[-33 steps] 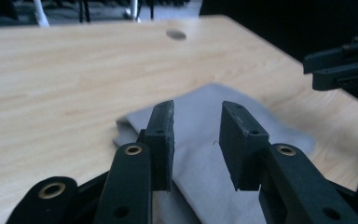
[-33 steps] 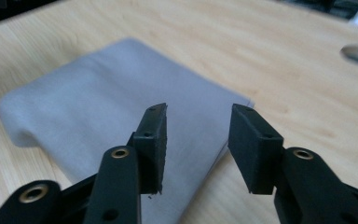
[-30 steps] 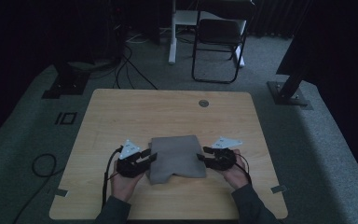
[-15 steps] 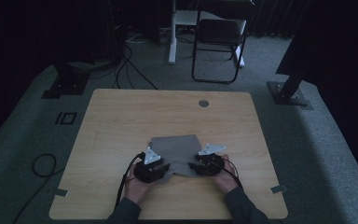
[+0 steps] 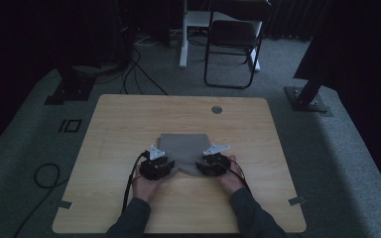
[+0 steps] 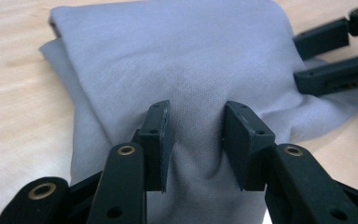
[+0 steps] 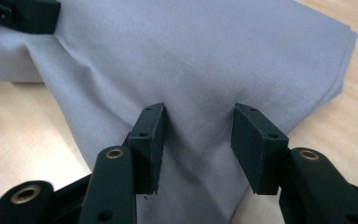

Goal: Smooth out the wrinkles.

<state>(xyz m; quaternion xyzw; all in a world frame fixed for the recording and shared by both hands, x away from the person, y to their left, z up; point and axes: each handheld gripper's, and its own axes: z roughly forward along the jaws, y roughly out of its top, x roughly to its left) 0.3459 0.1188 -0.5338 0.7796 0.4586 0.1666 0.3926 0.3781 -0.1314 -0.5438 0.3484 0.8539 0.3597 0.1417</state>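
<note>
Your folded grey cloth [image 5: 183, 152] lies just below the middle of the high view, on a pale wood-grain table [image 5: 129, 119] with rounded corners. It is a soft, fine-woven fabric, roughly rectangular with a rounded far edge, layered double at the fold that shows in the upper left of your left gripper view [image 6: 182, 60]. Your left gripper [image 5: 156, 167] sits at the cloth's lower left corner and your right gripper [image 5: 212, 163] at its lower right, each topped by a grey three-cornered plate. In the left gripper view the two black, blocky jaws of that gripper [image 6: 196, 135] stand apart with a ridge of cloth rising between them, the fabric puckering into shallow creases there. In the right gripper view the jaws of that gripper [image 7: 198, 140] are likewise apart, straddling a raised fold of the cloth [image 7: 205, 60] that runs toward a pointed corner at the bottom of the frame.
</note>
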